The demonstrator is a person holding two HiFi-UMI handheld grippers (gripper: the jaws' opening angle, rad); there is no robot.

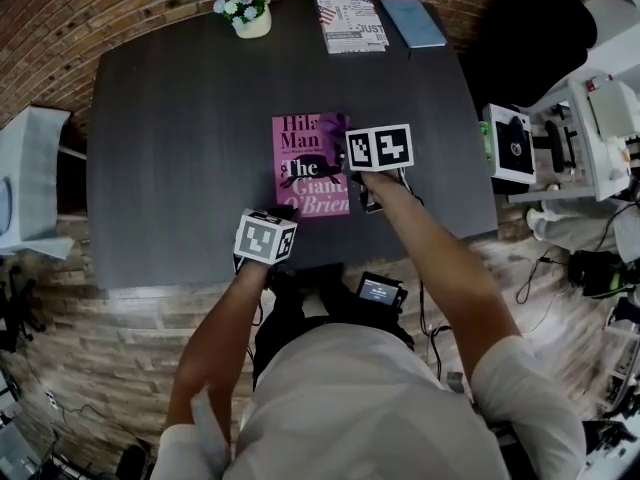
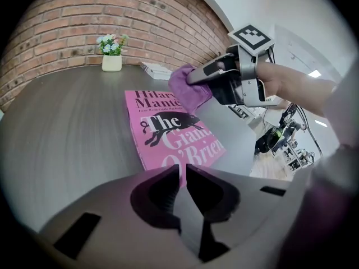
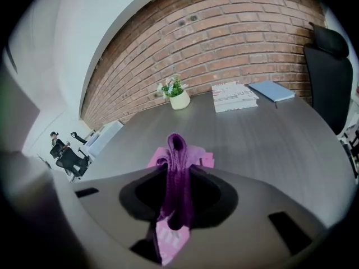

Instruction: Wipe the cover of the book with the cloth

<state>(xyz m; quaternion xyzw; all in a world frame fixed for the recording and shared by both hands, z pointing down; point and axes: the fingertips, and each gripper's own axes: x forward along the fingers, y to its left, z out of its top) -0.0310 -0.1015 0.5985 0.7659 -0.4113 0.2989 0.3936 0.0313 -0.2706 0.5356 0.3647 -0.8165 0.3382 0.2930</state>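
head view: pink book (image 1: 305, 193) lies flat mid bench (image 1: 170, 138), right gripper (image 1: 345, 150) over its top right corner. left gripper view: left gripper (image 2: 183, 170) has its fingers slightly apart and empty, pointing at the book's near edge. right gripper view: fingers clamped on the purple cloth (image 3: 176, 172).

Pink book (image 2: 168, 136), purple cloth (image 2: 188, 88)
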